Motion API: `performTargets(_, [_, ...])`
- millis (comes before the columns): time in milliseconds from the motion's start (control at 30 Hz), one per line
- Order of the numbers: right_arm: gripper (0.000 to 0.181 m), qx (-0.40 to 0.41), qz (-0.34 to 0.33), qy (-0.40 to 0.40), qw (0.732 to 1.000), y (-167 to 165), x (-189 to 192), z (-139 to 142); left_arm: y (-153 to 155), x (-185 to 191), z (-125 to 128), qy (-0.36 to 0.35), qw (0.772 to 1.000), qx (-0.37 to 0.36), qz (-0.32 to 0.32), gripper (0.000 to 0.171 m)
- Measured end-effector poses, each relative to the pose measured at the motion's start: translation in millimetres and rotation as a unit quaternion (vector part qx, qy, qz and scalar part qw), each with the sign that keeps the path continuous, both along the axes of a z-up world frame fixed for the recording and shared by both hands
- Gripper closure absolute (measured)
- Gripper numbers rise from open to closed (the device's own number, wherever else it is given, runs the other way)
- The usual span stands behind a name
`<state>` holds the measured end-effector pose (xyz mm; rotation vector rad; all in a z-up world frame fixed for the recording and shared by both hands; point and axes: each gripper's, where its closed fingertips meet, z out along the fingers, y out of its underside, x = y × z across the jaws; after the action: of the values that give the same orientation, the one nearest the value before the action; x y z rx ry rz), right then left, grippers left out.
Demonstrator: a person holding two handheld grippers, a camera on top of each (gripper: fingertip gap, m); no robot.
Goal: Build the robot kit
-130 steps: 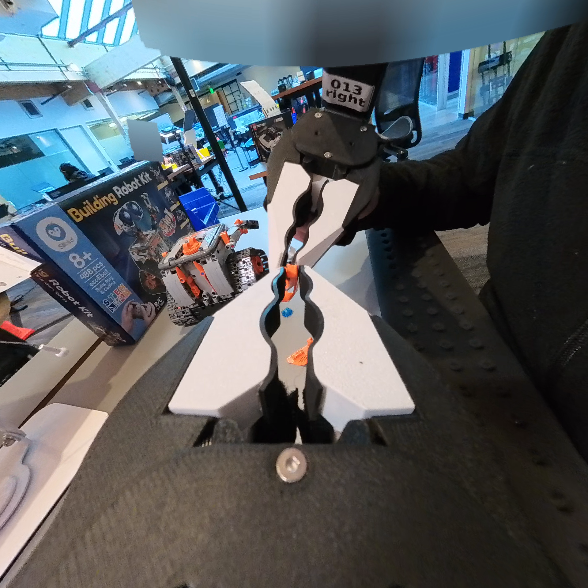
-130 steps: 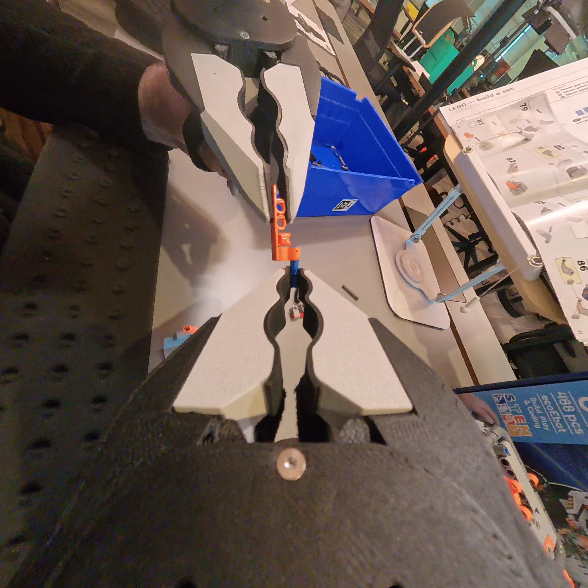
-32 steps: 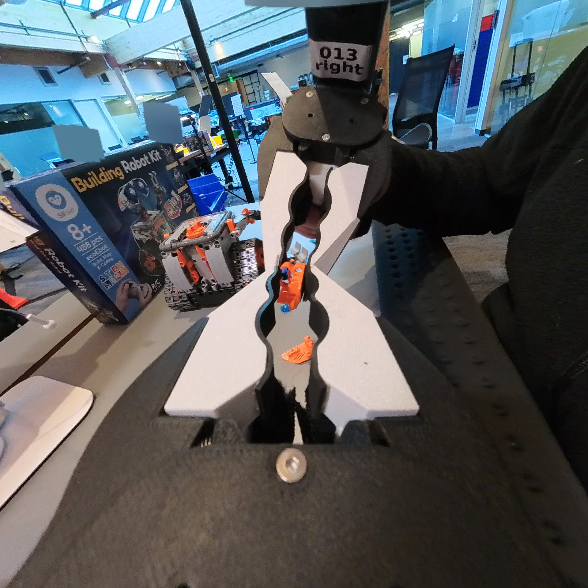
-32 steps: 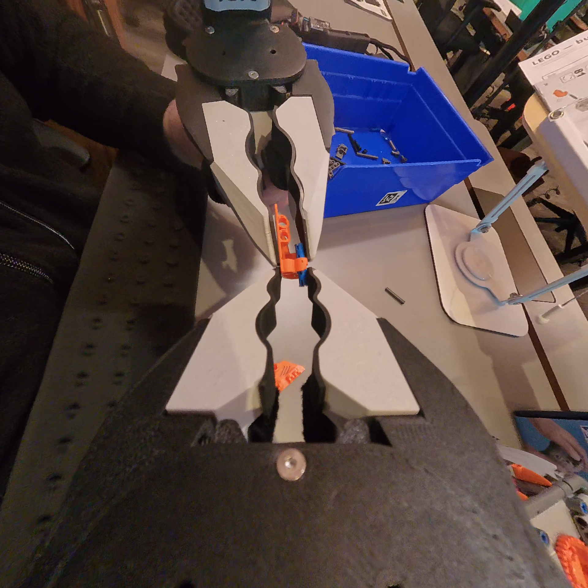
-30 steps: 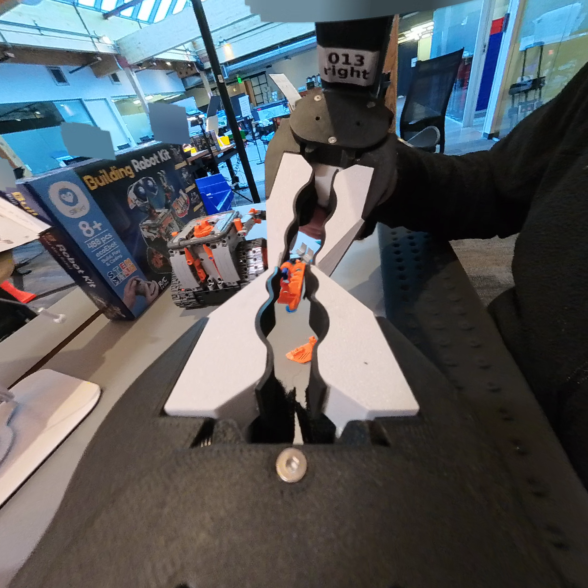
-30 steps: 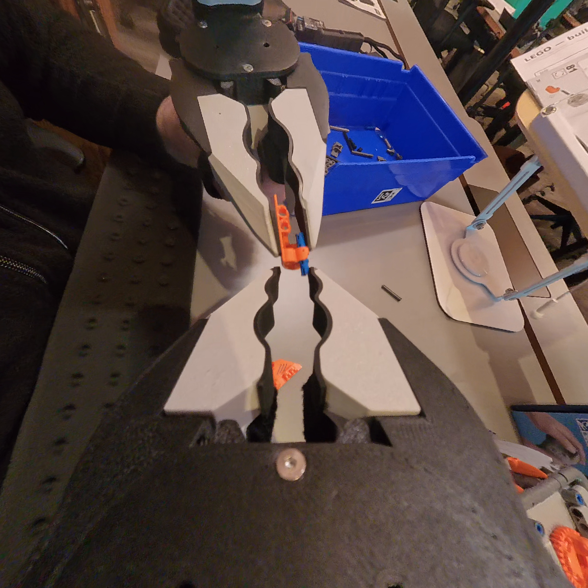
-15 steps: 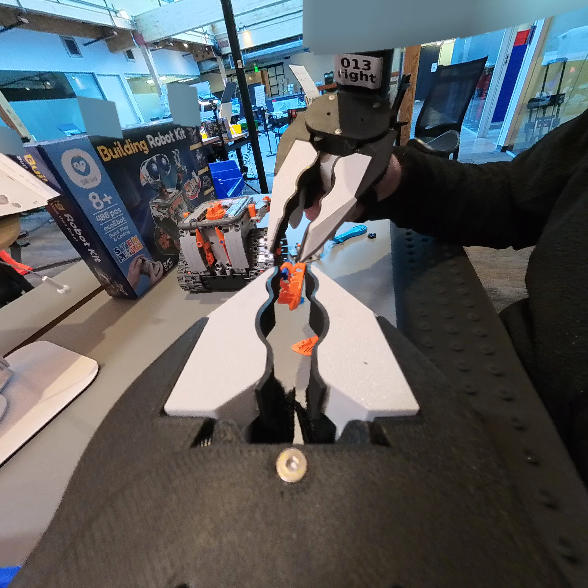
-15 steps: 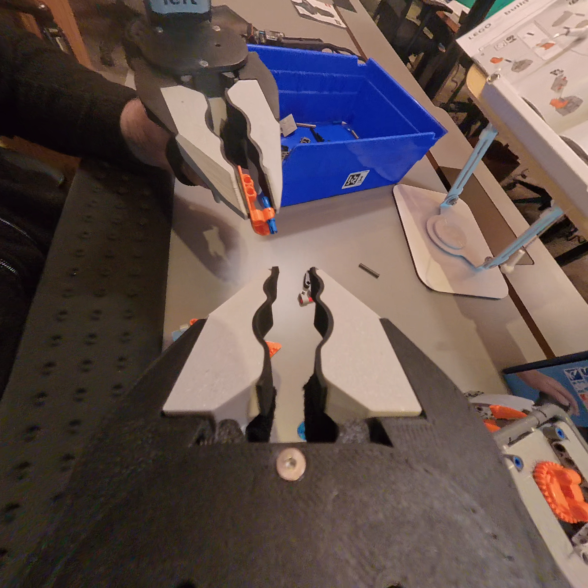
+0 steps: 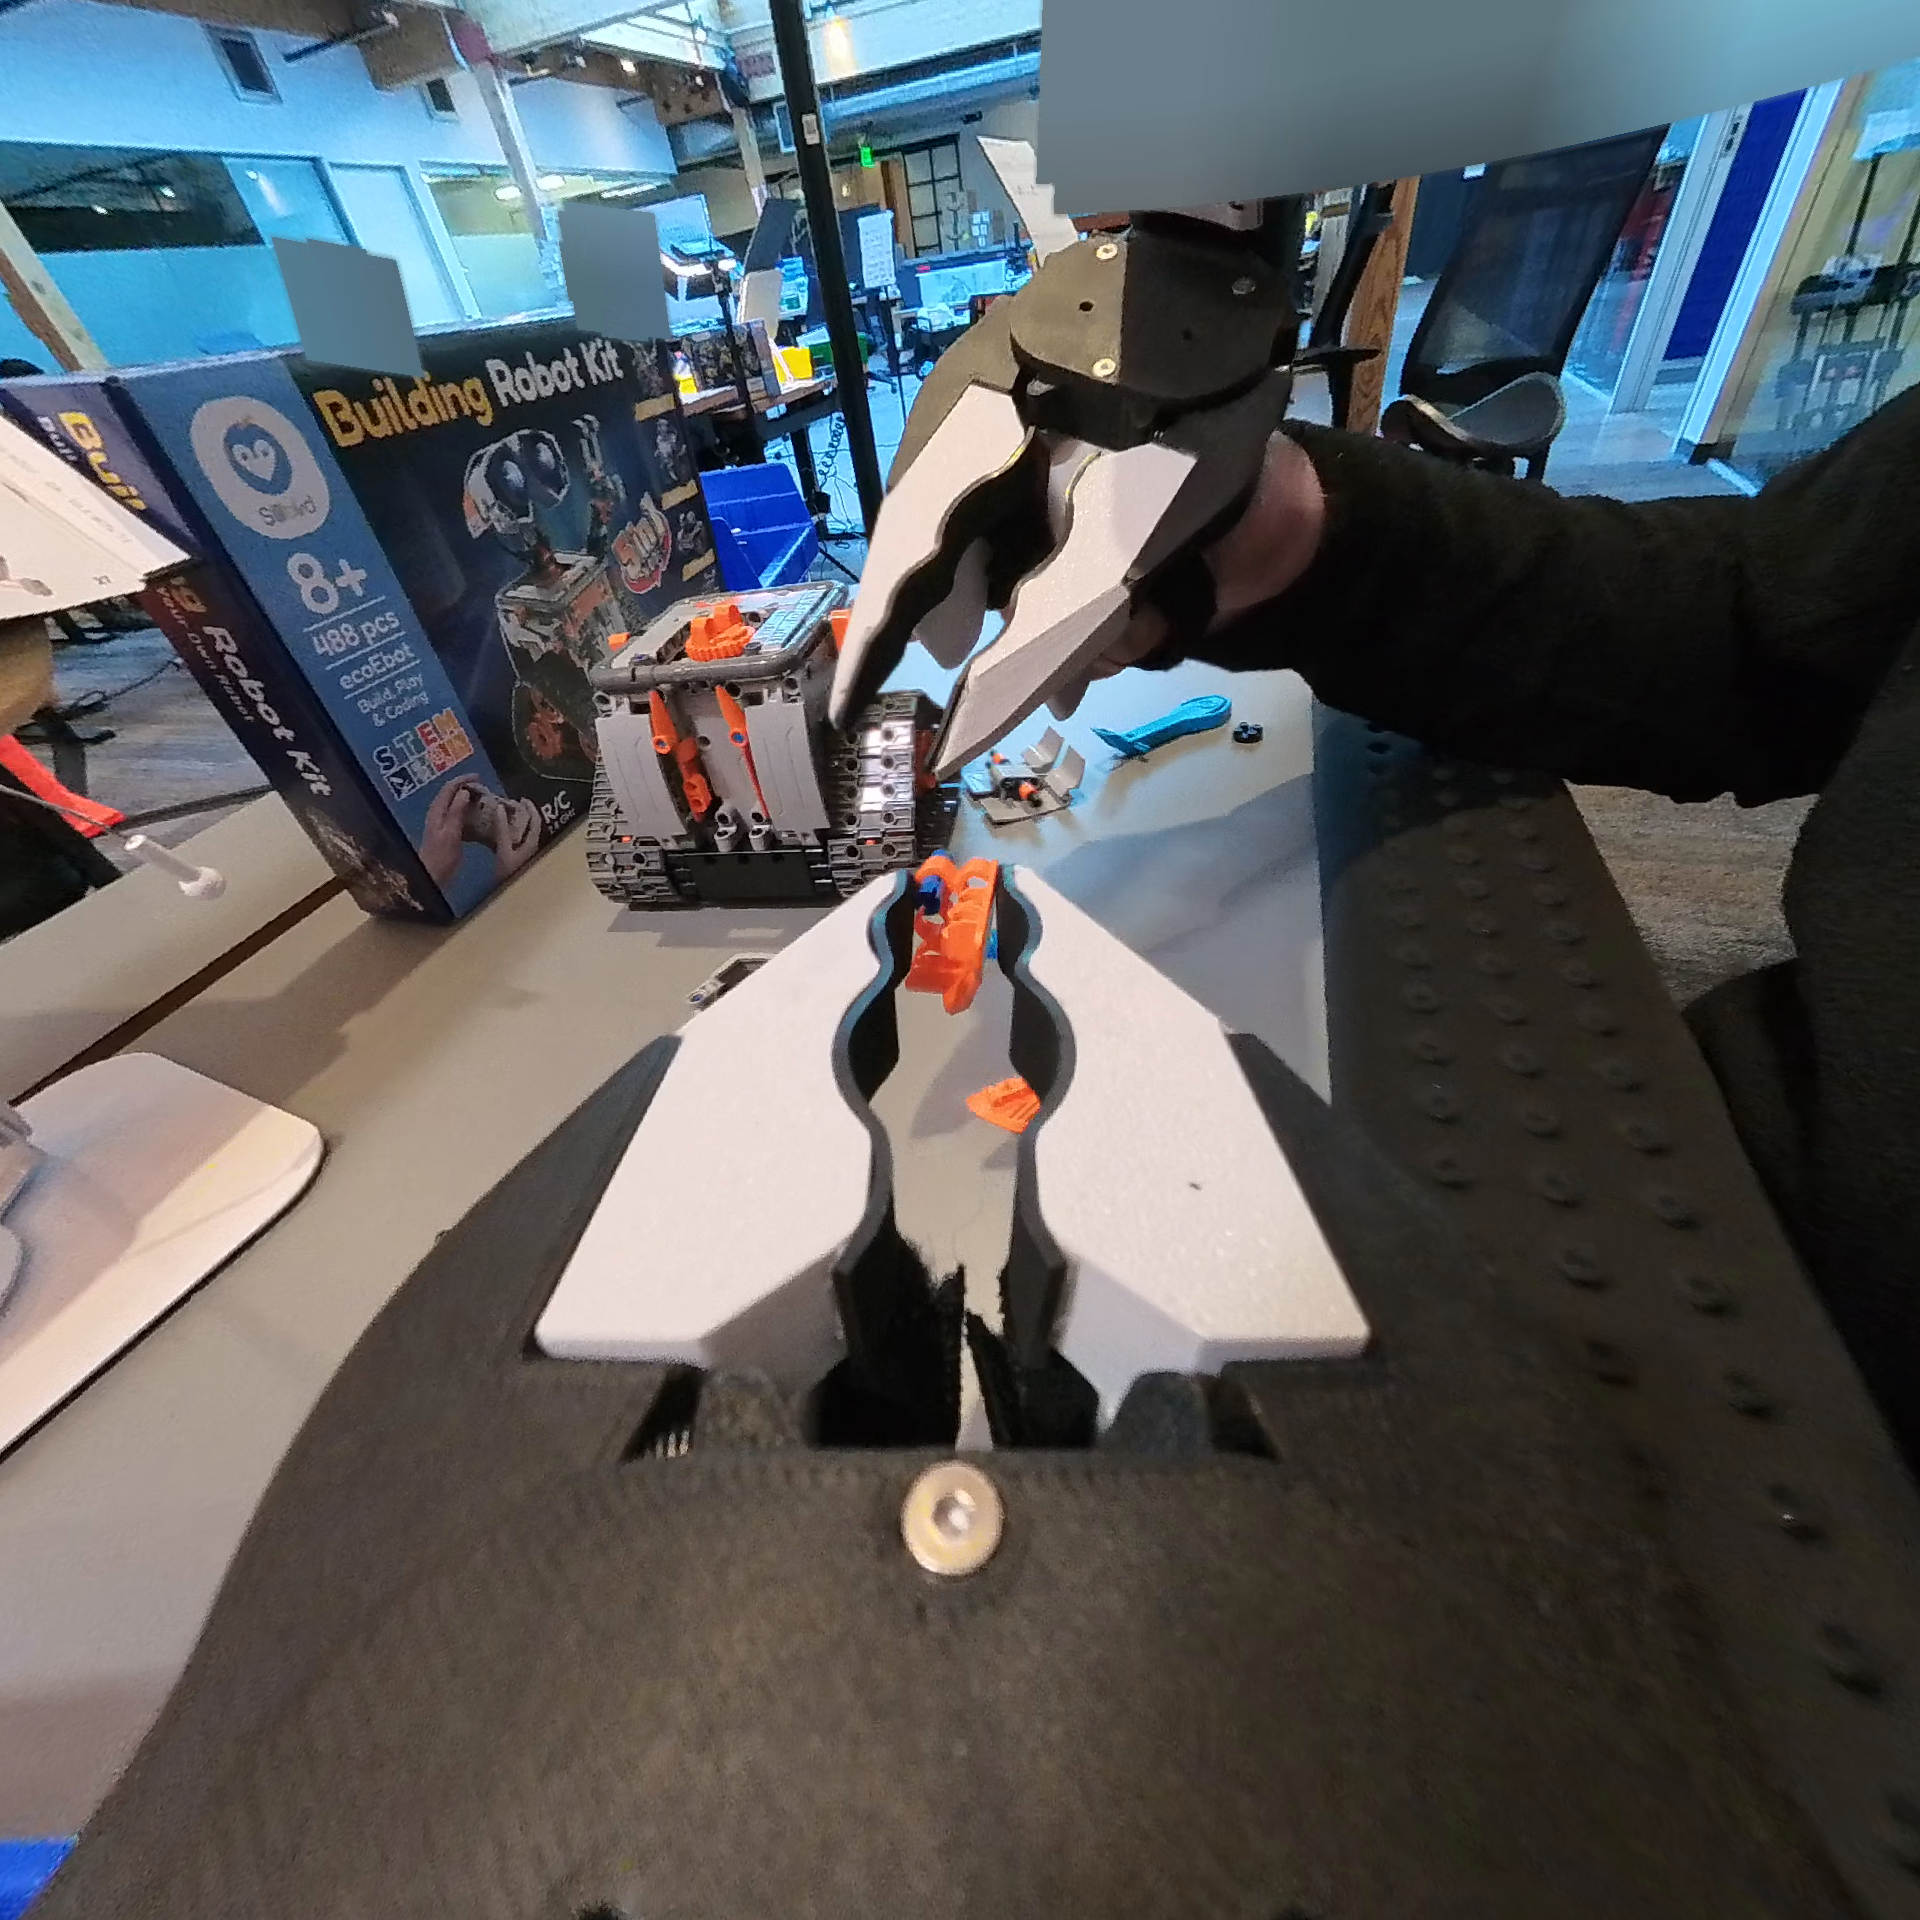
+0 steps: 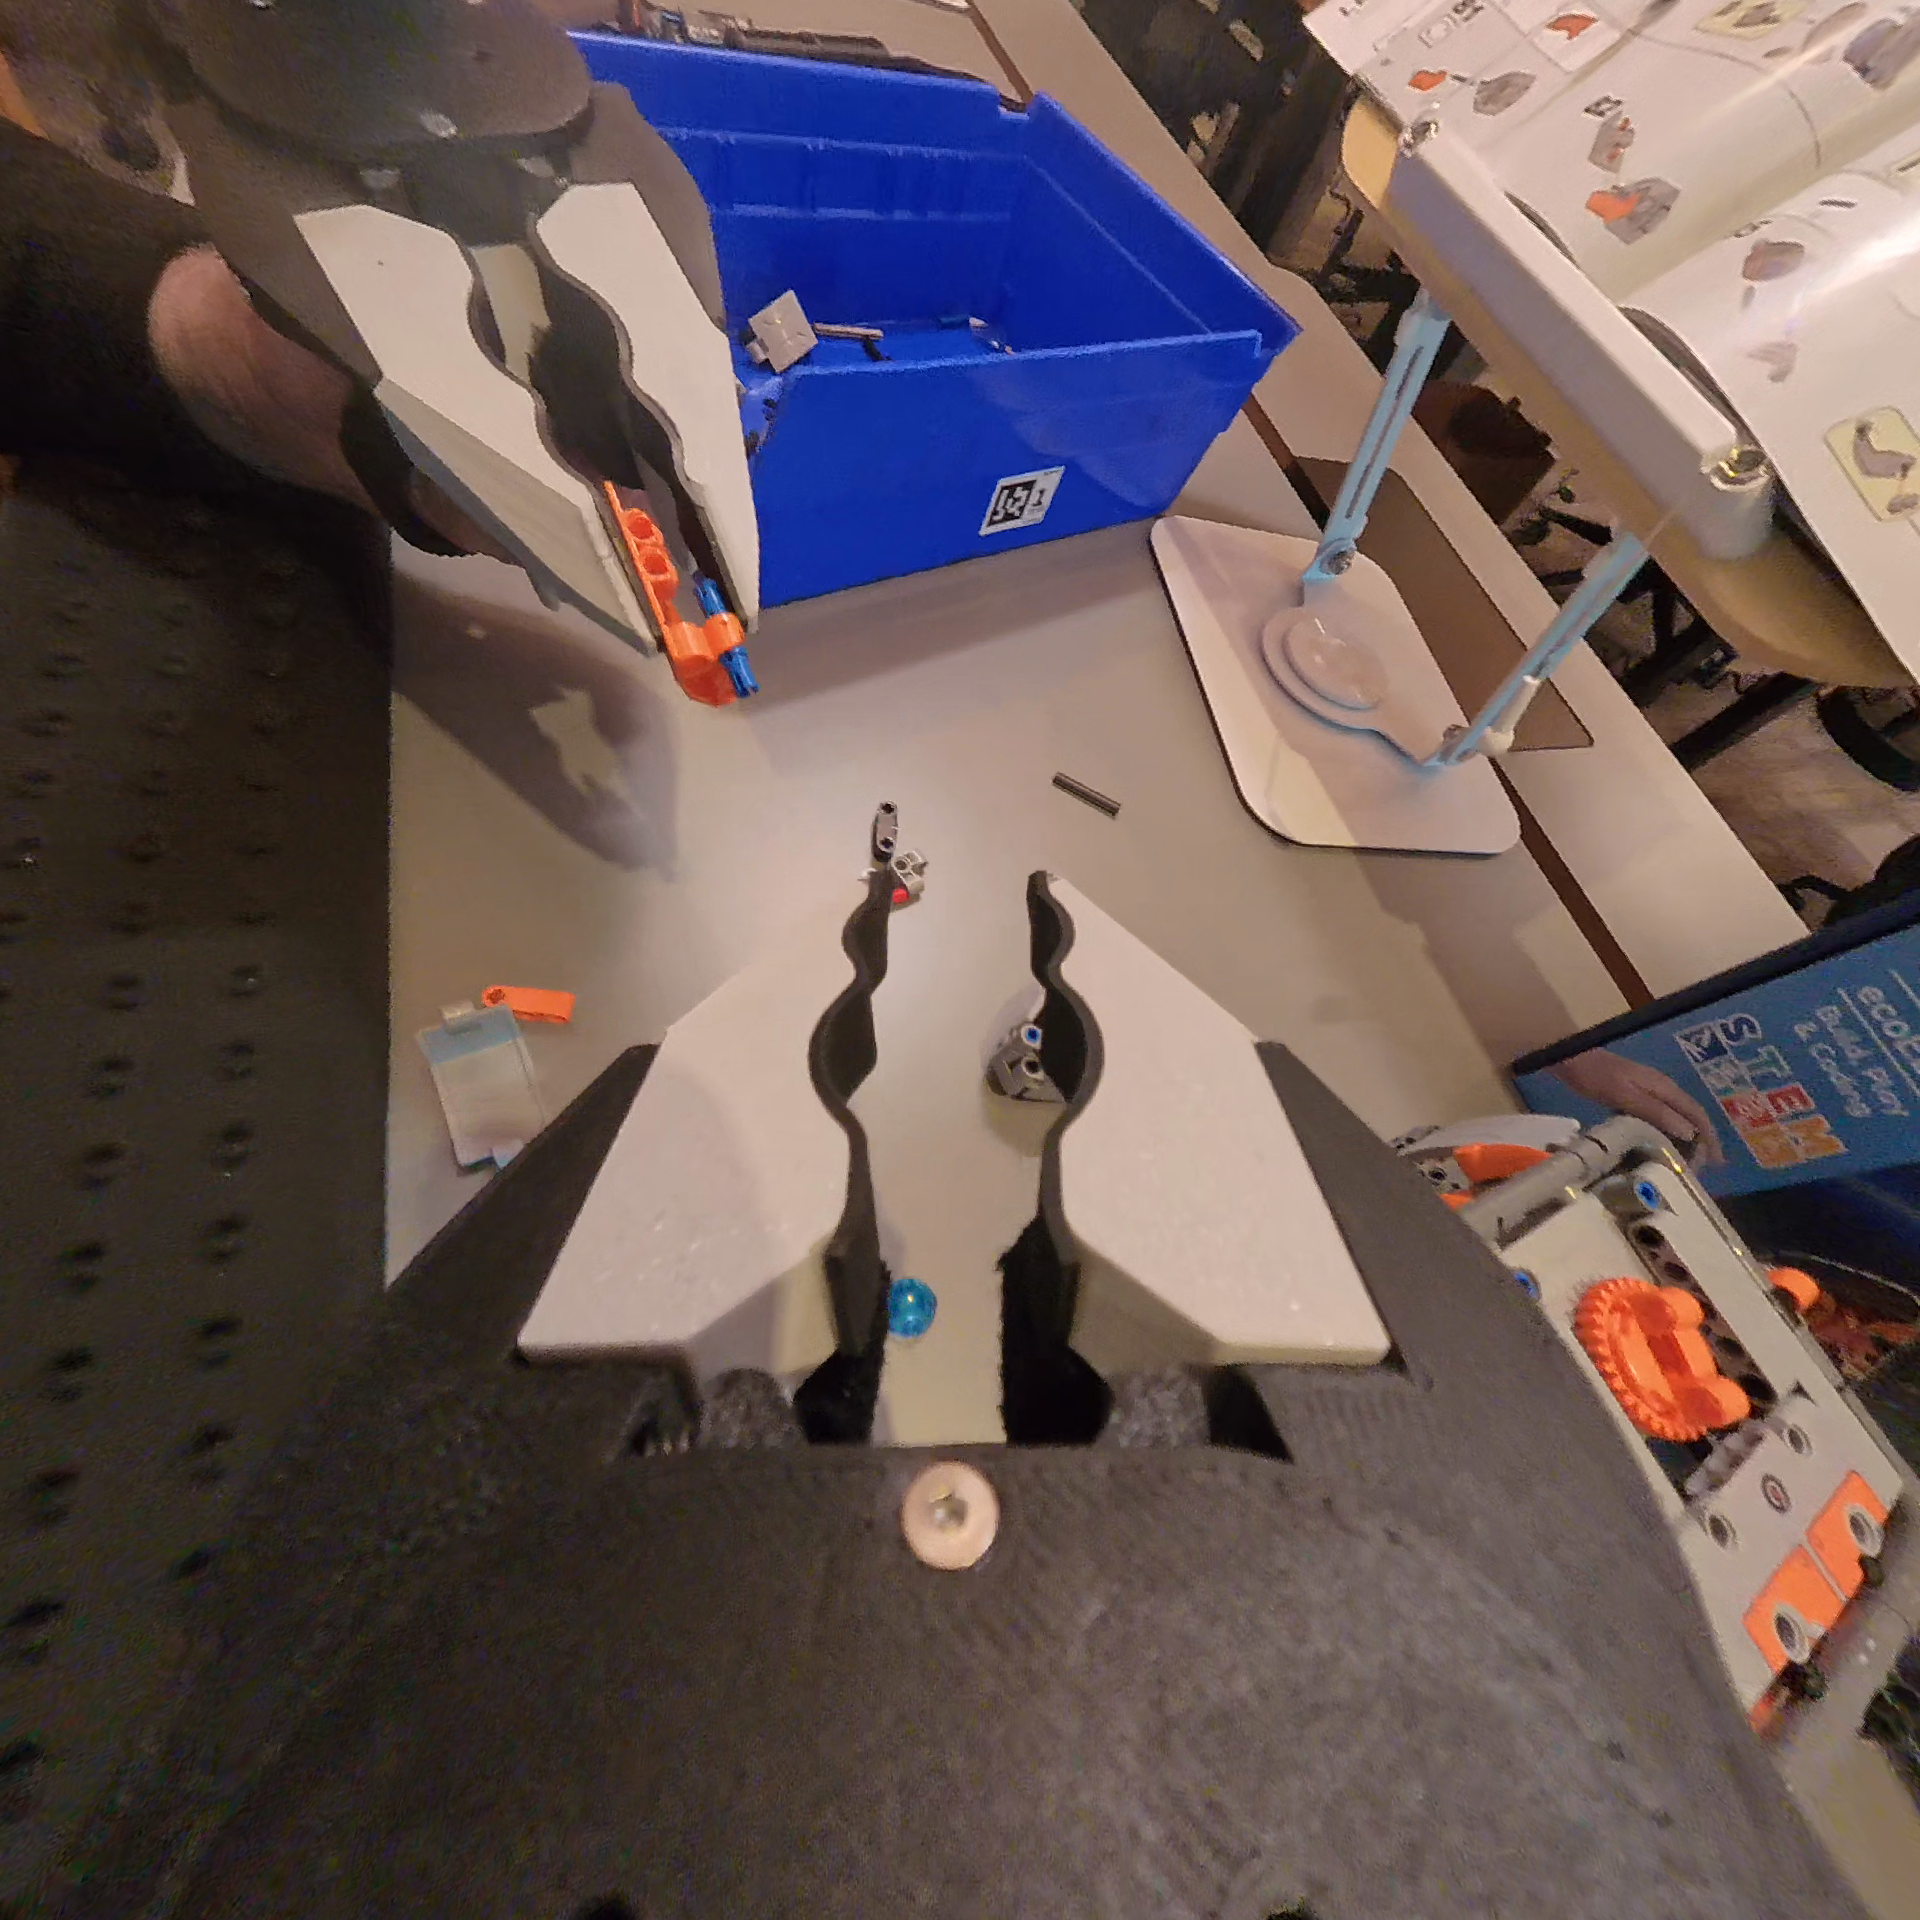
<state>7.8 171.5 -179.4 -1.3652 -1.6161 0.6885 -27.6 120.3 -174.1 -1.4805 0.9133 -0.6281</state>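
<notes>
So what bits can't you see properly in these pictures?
- Orange piece, left wrist view: the left gripper's fingers cover its sides.
- Blue bin, right wrist view: the left gripper hides its near left corner, and the small parts inside are too tiny to name.
- Toy robot, right wrist view: cut off by the right edge.
- Blue bead: half hidden behind the right gripper's finger.

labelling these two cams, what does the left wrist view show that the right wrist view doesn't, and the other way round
Only the left wrist view: the blue plastic tool on the table, and the box's illustrated front.

Only the right wrist view: the blue bin, the white stand base, the black pin and the instruction sheets.

Both: the left gripper shut on the orange beam piece, the open, empty right gripper, and the tracked toy robot.
</notes>
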Motion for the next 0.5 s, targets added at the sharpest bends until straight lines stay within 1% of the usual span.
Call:
performTargets(200, [0.15, 0.012, -0.021, -0.017, 1.0, 11.0, 4.7, -9.0, 3.0, -0.9, -2.3, -0.001, 1.0, -0.006, 0.006, 0.159])
performTargets(367, [0.146, 0.029, -0.038, -0.049, 0.998, 19.9, 6.8, -22.5, 6.0, -3.2, -3.5, -0.002, 1.0, -0.009, 0.015, 0.159])
performTargets(500, [0.141, 0.011, -0.056, -0.075, 0.996, 26.7, 10.4, -35.5, 8.4, -4.0, -5.9, 0.002, 1.0, -0.011, 0.022, 0.159])
